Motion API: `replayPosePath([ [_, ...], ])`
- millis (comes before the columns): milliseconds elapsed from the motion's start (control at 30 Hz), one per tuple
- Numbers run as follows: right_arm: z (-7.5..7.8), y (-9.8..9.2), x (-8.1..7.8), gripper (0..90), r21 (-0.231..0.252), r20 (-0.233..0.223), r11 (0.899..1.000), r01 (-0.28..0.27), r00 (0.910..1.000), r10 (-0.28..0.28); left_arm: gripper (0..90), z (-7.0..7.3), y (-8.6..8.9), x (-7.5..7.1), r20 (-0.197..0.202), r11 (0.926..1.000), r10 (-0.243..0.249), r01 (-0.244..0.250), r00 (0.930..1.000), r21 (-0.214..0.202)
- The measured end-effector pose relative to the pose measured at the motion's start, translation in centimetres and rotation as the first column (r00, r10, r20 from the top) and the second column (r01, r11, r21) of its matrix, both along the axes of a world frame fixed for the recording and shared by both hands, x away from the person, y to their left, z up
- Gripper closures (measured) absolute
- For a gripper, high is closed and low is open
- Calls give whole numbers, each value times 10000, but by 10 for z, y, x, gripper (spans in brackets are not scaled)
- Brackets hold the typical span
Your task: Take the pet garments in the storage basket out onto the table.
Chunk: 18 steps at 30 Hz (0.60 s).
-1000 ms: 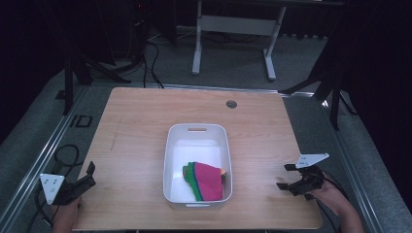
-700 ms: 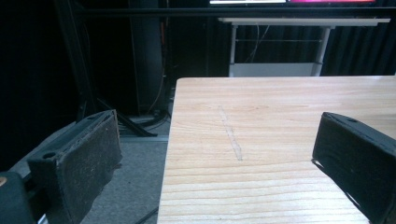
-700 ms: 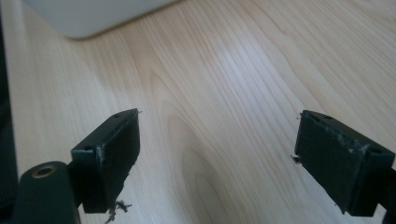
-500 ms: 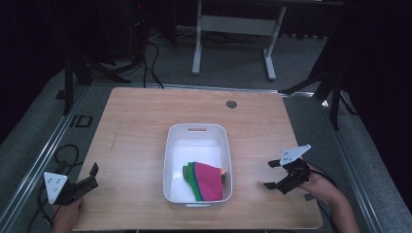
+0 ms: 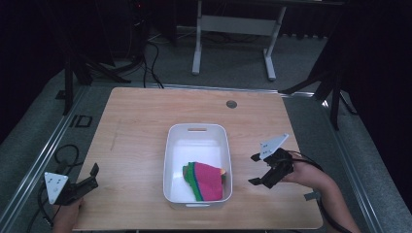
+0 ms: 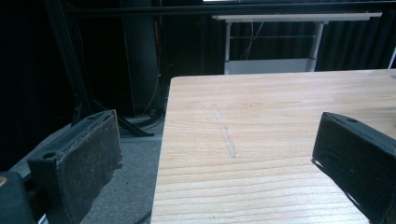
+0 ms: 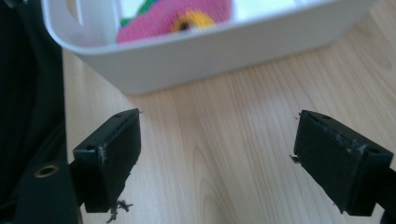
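A white plastic bin stands in the middle of the wooden table. Inside it, at the near end, lies a folded pink and green cloth with a bit of yellow. My right gripper hovers open just right of the bin, its jaws pointing at the bin's side wall. The right gripper view has the bin wall and the pink cloth close ahead of my open right gripper. My left gripper is open at the table's near left corner, holding nothing, and its own view looks along the bare tabletop.
A round grommet sits near the table's far edge. A white desk frame stands on the floor beyond the table. Cables lie on the floor at the left. Bare wood surrounds the bin on all sides.
My right gripper has moved left and slightly forward, from the table's right edge toward the bin's side. The left gripper has barely shifted. The cloth and bin are unchanged.
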State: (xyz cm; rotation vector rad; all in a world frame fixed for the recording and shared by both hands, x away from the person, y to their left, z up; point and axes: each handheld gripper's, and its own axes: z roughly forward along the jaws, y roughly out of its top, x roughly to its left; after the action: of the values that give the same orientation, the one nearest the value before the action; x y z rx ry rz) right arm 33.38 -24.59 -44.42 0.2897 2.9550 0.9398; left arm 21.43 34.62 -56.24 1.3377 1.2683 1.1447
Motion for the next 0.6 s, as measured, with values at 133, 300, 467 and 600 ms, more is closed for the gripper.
replayPosePath([
  [133, 12, 16, 5, 133, 245, -266, 9997, -3, 9996, 9, 18, 0, -1, 0, 47, 10000, -8, 7, 10000, 66],
  [300, 25, 37, 10, 134, 27, 48, 9999, -138, 9999, 138, 18, -1, -1, -1, 153, 10000, -46, 45, 9999, 70],
  [467, 29, 53, 13, 139, -128, 93, 9987, -498, 9987, 499, 18, -1, -2, -2, 162, 10000, -41, 40, 9999, 86],
  [600, 27, 73, 19, 142, -281, 3, 9964, -796, 9968, 796, 18, -1, -1, -2, 168, 10000, -47, 46, 9998, 36],
])
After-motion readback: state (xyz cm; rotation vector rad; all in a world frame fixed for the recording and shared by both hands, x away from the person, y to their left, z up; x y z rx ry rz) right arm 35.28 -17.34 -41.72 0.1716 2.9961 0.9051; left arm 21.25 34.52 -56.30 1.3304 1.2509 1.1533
